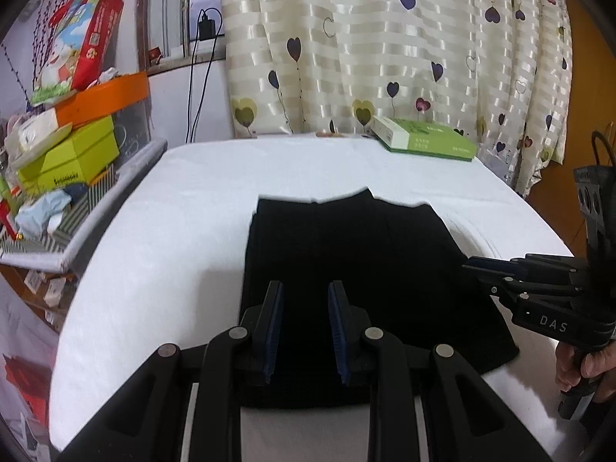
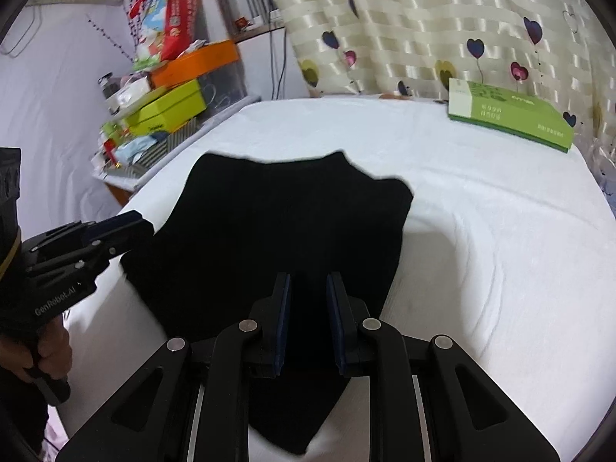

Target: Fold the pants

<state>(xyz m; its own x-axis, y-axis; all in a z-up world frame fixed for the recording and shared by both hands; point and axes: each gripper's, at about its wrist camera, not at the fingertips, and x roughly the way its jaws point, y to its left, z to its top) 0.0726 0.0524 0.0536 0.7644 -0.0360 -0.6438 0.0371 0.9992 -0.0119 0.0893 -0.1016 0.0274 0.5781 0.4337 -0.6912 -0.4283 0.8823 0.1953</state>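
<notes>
Black pants (image 1: 346, 254) lie folded flat on the white-covered table (image 1: 161, 231); in the right wrist view the pants (image 2: 277, 223) fill the middle. My left gripper (image 1: 305, 285) hovers over the near left part of the cloth, jaws apart with nothing between them. From the right edge of the left wrist view the right gripper (image 1: 467, 263) reaches in by the pants' right side. In its own view the right gripper (image 2: 308, 279) is open above the near right part of the pants. At the left of that view, the left gripper (image 2: 134, 221) sits beside the pants' left edge.
A green and white box (image 1: 423, 136) lies at the table's far right edge, before a heart-print curtain (image 1: 385, 38). A side shelf at the left holds stacked coloured boxes (image 1: 69, 115) and clutter. A hand (image 1: 585, 365) holds the right gripper's handle.
</notes>
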